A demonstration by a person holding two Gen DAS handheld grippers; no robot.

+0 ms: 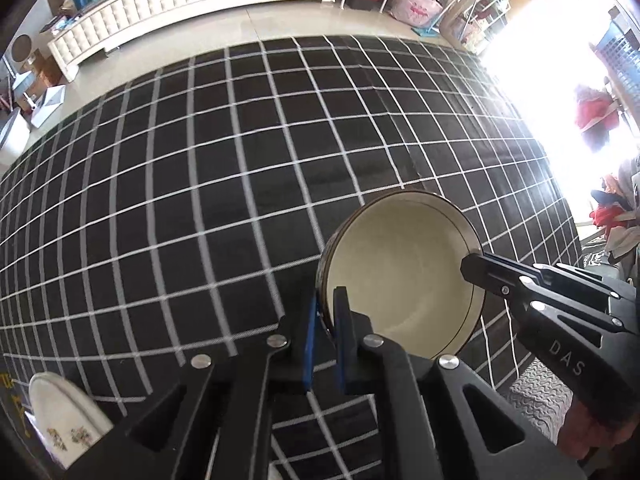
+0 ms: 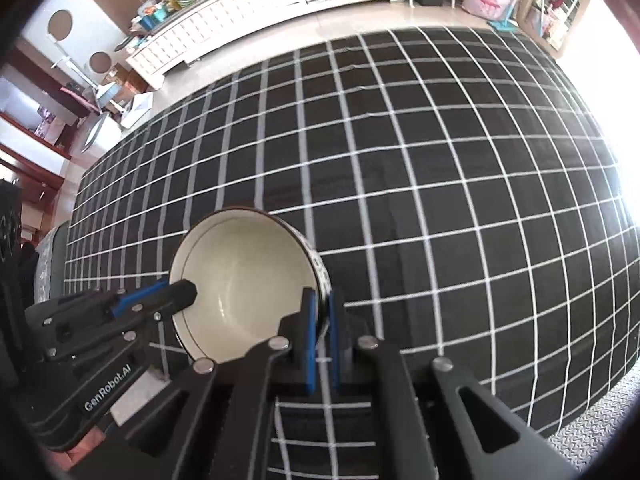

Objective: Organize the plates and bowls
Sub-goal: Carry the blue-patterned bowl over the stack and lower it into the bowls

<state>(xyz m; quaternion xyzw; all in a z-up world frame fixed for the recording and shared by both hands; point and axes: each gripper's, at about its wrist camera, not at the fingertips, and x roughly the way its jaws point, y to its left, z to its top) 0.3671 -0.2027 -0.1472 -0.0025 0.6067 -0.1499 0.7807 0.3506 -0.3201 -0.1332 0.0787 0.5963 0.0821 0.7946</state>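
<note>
A cream bowl (image 1: 400, 272) with a dark rim is held up over the black checked tablecloth (image 1: 200, 180). My left gripper (image 1: 326, 312) is shut on its left rim. My right gripper (image 1: 472, 270) is shut on the opposite rim. In the right wrist view the same bowl (image 2: 248, 280) shows with my right gripper (image 2: 322, 308) clamped on its right rim and my left gripper (image 2: 188, 292) on its left rim. A white plate (image 1: 64, 420) with a flower print lies at the bottom left, partly hidden by my left gripper.
The tablecloth (image 2: 440, 180) covers a wide table. A white cabinet (image 1: 140, 12) stands beyond the far edge, with boxes and bags around it. A grey patterned mat (image 2: 592, 432) lies below the near right edge.
</note>
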